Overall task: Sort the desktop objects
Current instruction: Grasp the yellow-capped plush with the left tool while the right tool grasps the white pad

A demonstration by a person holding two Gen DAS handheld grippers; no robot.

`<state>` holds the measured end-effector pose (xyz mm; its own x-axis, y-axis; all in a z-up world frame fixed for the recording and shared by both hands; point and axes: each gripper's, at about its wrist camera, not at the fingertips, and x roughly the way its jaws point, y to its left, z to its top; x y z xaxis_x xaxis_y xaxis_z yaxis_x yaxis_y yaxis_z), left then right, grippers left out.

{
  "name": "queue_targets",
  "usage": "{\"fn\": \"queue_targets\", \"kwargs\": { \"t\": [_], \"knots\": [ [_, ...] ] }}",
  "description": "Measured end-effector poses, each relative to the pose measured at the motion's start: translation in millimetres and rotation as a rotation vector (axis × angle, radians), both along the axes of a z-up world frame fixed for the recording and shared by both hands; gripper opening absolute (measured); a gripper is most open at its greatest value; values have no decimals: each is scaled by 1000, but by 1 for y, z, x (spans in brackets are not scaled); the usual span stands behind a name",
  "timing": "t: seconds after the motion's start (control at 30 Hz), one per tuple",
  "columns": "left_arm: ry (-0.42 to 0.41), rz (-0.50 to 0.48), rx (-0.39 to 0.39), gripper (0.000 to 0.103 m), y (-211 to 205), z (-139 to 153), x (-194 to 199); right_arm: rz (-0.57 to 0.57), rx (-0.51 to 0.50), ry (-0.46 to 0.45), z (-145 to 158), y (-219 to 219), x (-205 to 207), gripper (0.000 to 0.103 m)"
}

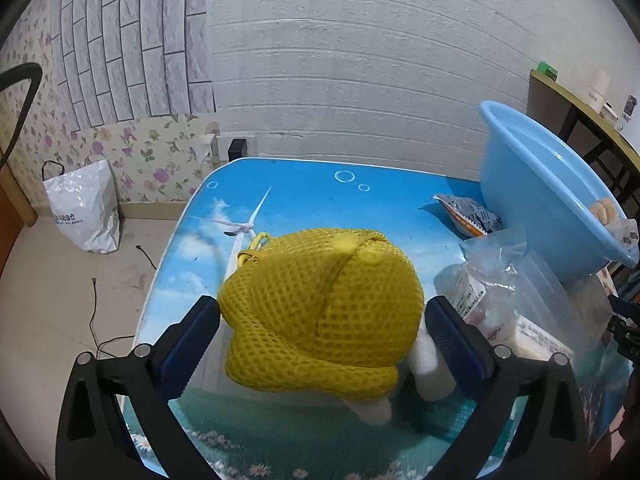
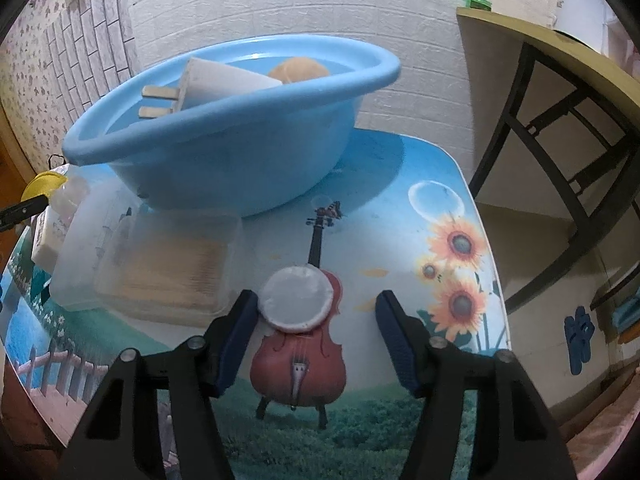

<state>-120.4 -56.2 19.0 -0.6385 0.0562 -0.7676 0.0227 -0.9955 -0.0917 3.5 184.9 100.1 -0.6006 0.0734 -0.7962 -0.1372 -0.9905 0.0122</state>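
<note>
Desktop objects lie on a small table (image 1: 304, 196) whose top is printed with sky, bubbles, a wind turbine, a violin and sunflowers; take the blue basin (image 2: 224, 160) as the landmark. The room has a white brick-pattern wall, floral wallpaper at the far left, a tiled floor with a white carrier bag (image 1: 84, 208) and a loose cable, all well left of the basin.

Left of the basin, near the table's front, sits a yellow mesh bag (image 1: 320, 312), bulging and rounded, its honeycomb weave stretched over white stuffing that shows at its lower right; its cord loop points away toward the wall. The left gripper (image 1: 322, 328) stands spread wide around it, pads just beside both flanks, not visibly pressing.

Between mesh bag and basin lie clear plastic packets (image 1: 516, 296) with printed labels and a snack pouch (image 1: 468, 216). Just in front of the basin is a clear lidded box (image 2: 168, 276) of pale sticks. The basin is tilted, holding a white block with wooden sticks and a tan round thing.

Right-front of the basin lies a flat round white pad (image 2: 297, 297) on the printed violin. The right gripper (image 2: 316, 332) straddles it unclenched, left pad touching its edge, right pad apart. A dark-framed desk (image 2: 560, 64) stands right of the basin.
</note>
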Motion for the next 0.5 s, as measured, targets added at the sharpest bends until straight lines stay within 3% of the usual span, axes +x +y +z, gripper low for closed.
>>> {"fn": "queue_targets", "kwargs": {
  "t": [0.07,0.13,0.2,0.27,0.5],
  "knots": [
    [-5,-3,13,103,-1,-1,-2,16,1,4,0,-2,-2,38],
    [-8,-12,22,101,-2,-1,-2,22,8,1,1,-4,-2,38],
    [-5,-35,33,84,-2,0,-1,21,6,1,1,-3,-2,38],
    [-6,-40,28,79,0,2,3,16,-4,0,0,2,-4,38],
    [10,-44,6,76,1,11,19,-8,-7,12,8,5,4,38]
  ]
}}
